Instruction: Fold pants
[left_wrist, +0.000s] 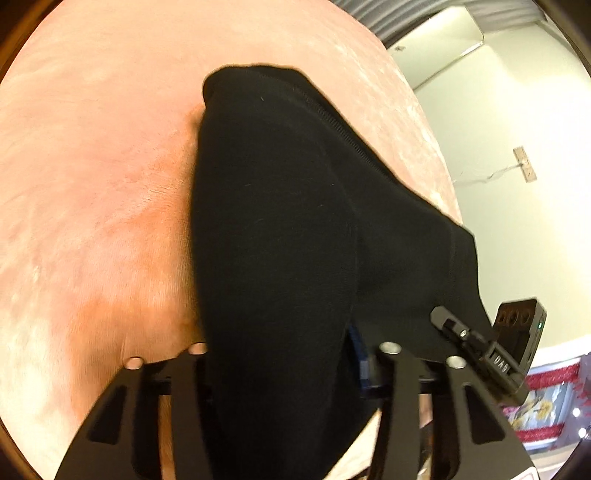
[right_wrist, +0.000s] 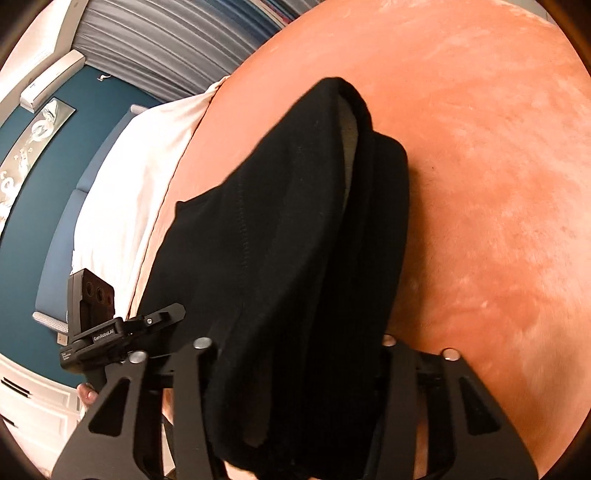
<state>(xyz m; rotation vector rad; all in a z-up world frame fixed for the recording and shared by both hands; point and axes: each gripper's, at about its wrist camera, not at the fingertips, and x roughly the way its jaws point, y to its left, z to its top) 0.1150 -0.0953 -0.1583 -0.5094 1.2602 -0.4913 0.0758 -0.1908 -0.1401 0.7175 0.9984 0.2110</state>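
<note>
a: two grippers, one garment. the left gripper (left_wrist: 284, 369) has its fingers pinching a thick bunch of the black pants (left_wrist: 288, 221), and the right gripper (right_wrist: 295, 354) has its fingers pinching another bunch of the same cloth.

b: where do the pants sit?

a: draped forward from both grips over the peach-coloured bed cover (left_wrist: 96, 177), the far end hanging toward it. whether that end touches the cover, i cannot tell. in the right wrist view a white pillow (right_wrist: 140, 177) lies just beside the dark fabric.

b: what could go wrong from here?

a: my guess is uneven layers. each grip holds a gathered wad, not a flat edge, so one layer could slip out while the rest stays caught, and the fold would land crooked.

b: anything else?

a: the plush cover looks grippy. if the trailing end drags on it, the cloth may bunch or roll under. also, if one hand runs ahead of the other, the span between them twists.
</note>
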